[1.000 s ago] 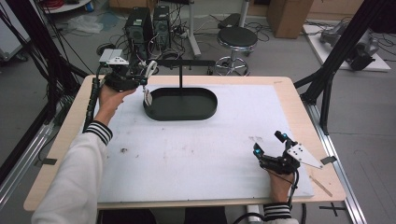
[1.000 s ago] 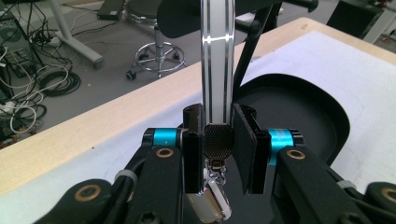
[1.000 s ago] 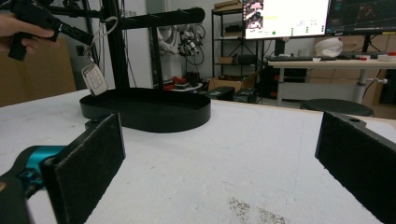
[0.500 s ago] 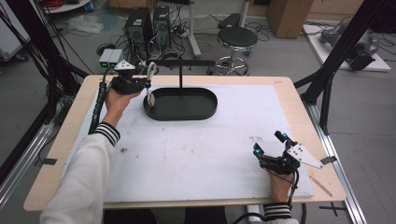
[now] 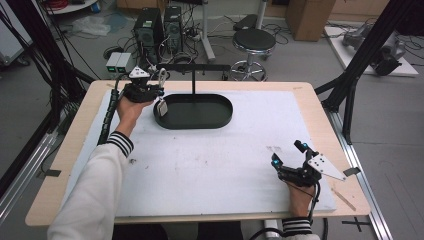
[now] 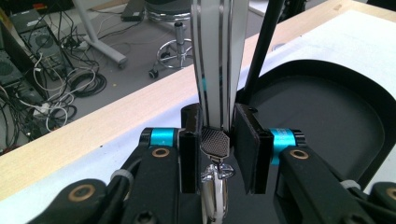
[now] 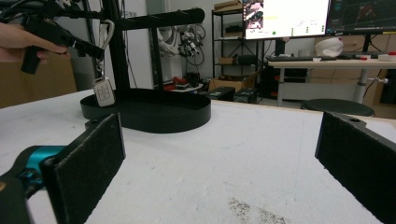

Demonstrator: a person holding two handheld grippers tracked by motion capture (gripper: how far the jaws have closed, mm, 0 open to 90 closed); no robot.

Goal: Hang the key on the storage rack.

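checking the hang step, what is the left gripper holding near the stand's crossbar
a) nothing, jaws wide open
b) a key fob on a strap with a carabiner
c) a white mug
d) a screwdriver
b: the left gripper pinches the grey strap, and the key fob dangles below it beside the black stand.

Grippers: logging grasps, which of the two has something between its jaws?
The left gripper: a striped strap carrying a key fob sits between its jaws; the right gripper has its jaws apart, empty.
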